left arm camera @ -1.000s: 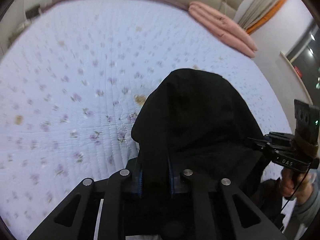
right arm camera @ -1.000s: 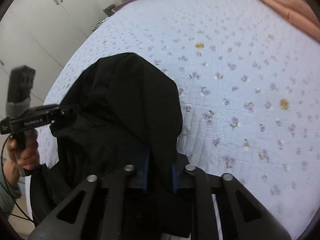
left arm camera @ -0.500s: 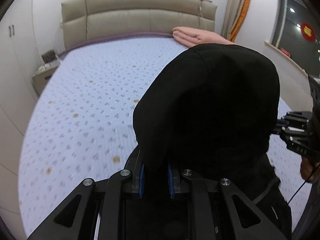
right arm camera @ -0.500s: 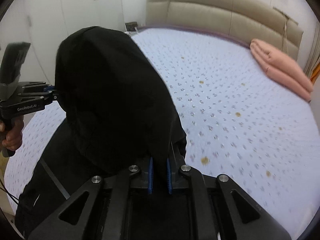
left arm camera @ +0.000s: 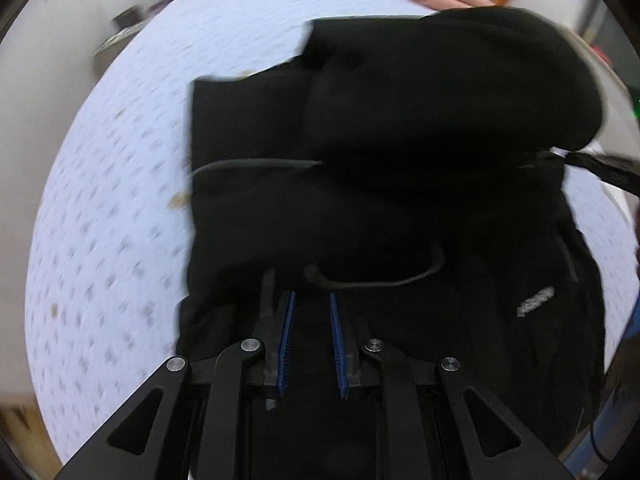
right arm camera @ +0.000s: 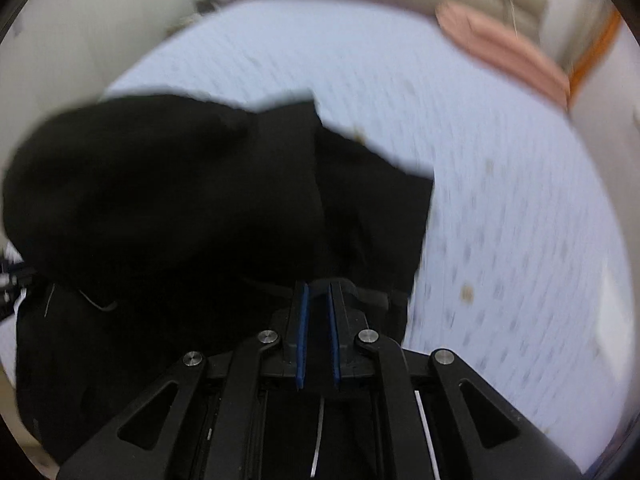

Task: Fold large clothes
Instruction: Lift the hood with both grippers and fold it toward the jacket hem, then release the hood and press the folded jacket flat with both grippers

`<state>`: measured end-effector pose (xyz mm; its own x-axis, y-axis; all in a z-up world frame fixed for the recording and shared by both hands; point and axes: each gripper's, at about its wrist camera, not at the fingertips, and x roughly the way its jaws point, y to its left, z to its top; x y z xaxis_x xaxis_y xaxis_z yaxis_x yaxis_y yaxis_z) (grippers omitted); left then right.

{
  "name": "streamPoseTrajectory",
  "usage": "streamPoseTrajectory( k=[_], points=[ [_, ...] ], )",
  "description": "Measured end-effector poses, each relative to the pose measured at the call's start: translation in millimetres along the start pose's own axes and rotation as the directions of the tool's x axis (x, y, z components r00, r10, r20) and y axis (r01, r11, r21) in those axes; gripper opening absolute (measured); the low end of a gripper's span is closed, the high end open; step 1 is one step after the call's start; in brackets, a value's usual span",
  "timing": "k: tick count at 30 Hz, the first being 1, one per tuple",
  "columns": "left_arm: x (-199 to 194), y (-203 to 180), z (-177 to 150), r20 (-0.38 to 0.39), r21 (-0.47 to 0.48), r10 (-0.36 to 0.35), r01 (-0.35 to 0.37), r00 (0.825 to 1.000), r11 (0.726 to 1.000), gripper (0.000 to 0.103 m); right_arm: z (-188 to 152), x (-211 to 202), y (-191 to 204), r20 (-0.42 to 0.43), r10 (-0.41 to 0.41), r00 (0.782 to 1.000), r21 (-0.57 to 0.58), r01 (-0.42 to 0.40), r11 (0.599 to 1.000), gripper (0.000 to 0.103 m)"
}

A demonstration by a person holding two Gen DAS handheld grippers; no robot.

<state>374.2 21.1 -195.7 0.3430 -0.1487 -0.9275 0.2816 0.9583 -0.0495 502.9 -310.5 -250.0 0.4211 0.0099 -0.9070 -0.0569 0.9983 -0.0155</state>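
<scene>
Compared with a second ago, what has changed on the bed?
The black garment, bunched high before both cameras, has been carried over the bed and now spreads wider. Both tongs, left and right, remain clamped on it. The pink bedding by the headboard stayed put.

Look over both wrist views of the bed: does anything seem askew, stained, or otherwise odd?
Yes. The black jacket lies crooked on the floral bedspread, its top layer bunched into a hump rather than flat. Several brownish spots mark the bedspread, one by the jacket's left edge; blur makes it unclear whether they are stains or print.
</scene>
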Motion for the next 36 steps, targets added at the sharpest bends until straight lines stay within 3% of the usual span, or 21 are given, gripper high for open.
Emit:
streamPoseTrajectory(
  k=[4,6,7,9,12,15,17,22,26,31,36],
  points=[
    [-29.3,17.3,31.3,0.086,-0.027,0.019,-0.017,0.996,0.999,0.018,17.6,-21.3,-11.7,0.039,0.065,0.997,0.076,-0.068,0.995,0.014],
    [-47.4,14.1,66.7,0.152,-0.005,0.019,-0.019,0.988,1.000,0.018,43.6,-34.1,-12.5,0.078,0.106,0.991,0.101,-0.114,0.988,0.024],
    [-53.8,10.9,82.8,0.180,-0.003,0.001,-0.001,0.984,1.000,0.018,53.0,-38.7,-12.8,0.099,0.133,0.986,0.107,-0.144,0.984,0.028],
    [-59.0,4.0,117.7,0.208,-0.008,-0.067,0.070,0.976,0.998,0.019,65.0,-49.9,-0.9,0.137,0.175,0.975,0.103,-0.190,0.976,0.052],
    [-56.8,-12.3,154.8,0.228,-0.009,-0.193,0.200,0.954,0.980,0.019,95.7,-51.5,24.5,0.165,0.214,0.963,0.069,-0.228,0.971,0.054],
    [-42.1,-26.2,168.8,0.200,-0.001,-0.264,0.269,0.944,0.963,0.019,109.2,-35.7,56.3,0.106,0.208,0.972,0.017,-0.211,0.977,0.054],
    [-28.5,-33.5,162.7,0.148,0.013,-0.288,0.289,0.946,0.957,0.019,102.1,-27.7,69.7,0.062,0.216,0.974,-0.008,-0.216,0.976,0.054],
    [-5.3,-57.8,97.9,0.043,0.030,-0.289,0.288,0.956,0.957,0.019,45.0,-14.2,79.1,-0.032,0.220,0.975,-0.015,-0.220,0.975,0.054],
    [42.7,-54.6,45.8,-0.067,-0.072,-0.284,0.279,0.957,0.958,0.019,-5.1,19.7,77.4,-0.167,0.226,0.960,0.028,-0.225,0.974,0.054],
    [62.7,-58.1,18.8,-0.010,-0.103,-0.279,0.277,0.960,0.955,0.019,-36.7,49.6,78.0,-0.168,0.217,0.962,0.037,-0.214,0.976,0.057],
    [61.5,-50.8,23.0,-0.028,-0.125,-0.324,0.318,0.946,0.940,0.019,-40.1,47.1,82.9,-0.150,0.203,0.968,0.021,-0.202,0.979,0.061]
  ],
)
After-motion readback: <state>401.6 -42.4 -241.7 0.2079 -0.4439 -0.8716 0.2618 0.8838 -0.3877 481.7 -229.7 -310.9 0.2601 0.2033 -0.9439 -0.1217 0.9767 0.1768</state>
